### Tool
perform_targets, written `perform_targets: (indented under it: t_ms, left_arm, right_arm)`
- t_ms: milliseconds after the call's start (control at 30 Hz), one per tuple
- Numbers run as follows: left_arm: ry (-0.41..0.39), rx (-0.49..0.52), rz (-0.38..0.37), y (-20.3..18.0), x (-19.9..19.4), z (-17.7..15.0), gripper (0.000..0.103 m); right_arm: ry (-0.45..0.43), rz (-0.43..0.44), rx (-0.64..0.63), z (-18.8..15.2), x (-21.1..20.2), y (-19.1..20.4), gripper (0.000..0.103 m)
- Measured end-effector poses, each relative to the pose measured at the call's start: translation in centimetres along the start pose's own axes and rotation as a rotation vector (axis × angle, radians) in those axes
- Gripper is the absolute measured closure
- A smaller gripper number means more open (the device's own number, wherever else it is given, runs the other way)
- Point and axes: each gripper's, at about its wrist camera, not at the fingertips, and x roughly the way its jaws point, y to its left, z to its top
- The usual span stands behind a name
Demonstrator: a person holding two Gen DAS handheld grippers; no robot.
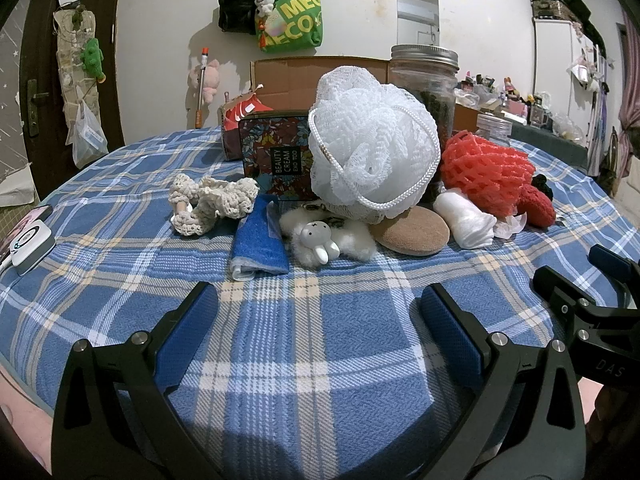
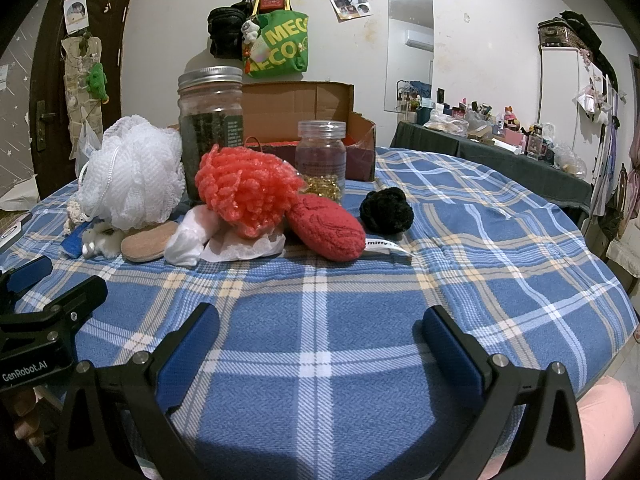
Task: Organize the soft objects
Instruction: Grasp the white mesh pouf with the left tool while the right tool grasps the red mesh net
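Soft things lie heaped mid-table on the blue plaid cloth (image 1: 312, 320): a white mesh bath pouf (image 1: 372, 148) (image 2: 132, 172), a red foam net (image 1: 486, 172) (image 2: 248, 188), a red knit pouch (image 2: 328, 226), a black scrunchie (image 2: 386, 210), a cream crochet piece (image 1: 212, 200), a blue cloth (image 1: 258, 236), a fluffy white rabbit charm (image 1: 320, 238), a tan round puff (image 1: 414, 230) (image 2: 146, 244) and a rolled white cloth (image 1: 466, 216) (image 2: 188, 240). My left gripper (image 1: 318, 308) stands open in front of the heap, holding nothing. My right gripper (image 2: 320, 330) is open too, short of the red pouch.
Behind the heap stand a tall glass jar (image 2: 212, 128), a small clear jar (image 2: 322, 156), a patterned cream box (image 1: 276, 156) and an open cardboard box (image 2: 312, 112). A small white device (image 1: 30, 246) lies at the table's left edge. A cluttered side table (image 2: 500, 148) is far right.
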Motion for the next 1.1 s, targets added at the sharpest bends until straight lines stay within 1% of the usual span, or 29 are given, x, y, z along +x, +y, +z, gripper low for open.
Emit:
perform_targets:
  t_ms: [200, 333, 433, 567, 700, 800, 900, 1100]
  left_arm:
    - [0.008, -0.001, -0.001, -0.3, 0.3, -0.2, 0.0]
    - [0.015, 0.01, -0.018, -0.5, 0.3, -0.2, 0.0]
    - [-0.023, 0.031, -0.022, -0.4, -0.4, 0.5, 0.0]
    - [-0.035, 0.04, -0.054, -0.8, -1.0, 1.6, 0.0]
    - [-0.005, 0.045, -0.111, -0.8, -1.4, 3.0, 0.0]
    - [-0.008, 0.055, -0.14, -0.5, -1.9, 4.4, 0.0]
    - [-0.023, 0.074, -0.137, -0.3, -1.7, 5.7, 0.0]
    - [0.029, 0.081, -0.18, -0.2, 0.5, 8.0, 0.0]
  right_arm:
    - [0.003, 0.003, 0.003, 0.0, -0.1, 0.1, 0.0]
    - [0.012, 0.026, 0.011, 0.3, 0.1, -0.3, 0.0]
    - [0.002, 0.036, 0.019, 1.0, -0.4, -0.7, 0.0]
    - [-0.031, 0.061, 0.041, 3.0, -0.7, -1.5, 0.0]
    - [-0.048, 0.079, 0.034, 4.5, -0.5, -1.4, 0.0]
    - [-0.045, 0.099, 0.02, 5.4, -0.2, -1.2, 0.0]
    - [-0.044, 0.129, 0.005, 6.4, 0.3, -1.2, 0.0]
    - [-0.006, 0.205, -0.045, 8.5, 2.0, -0.9, 0.0]
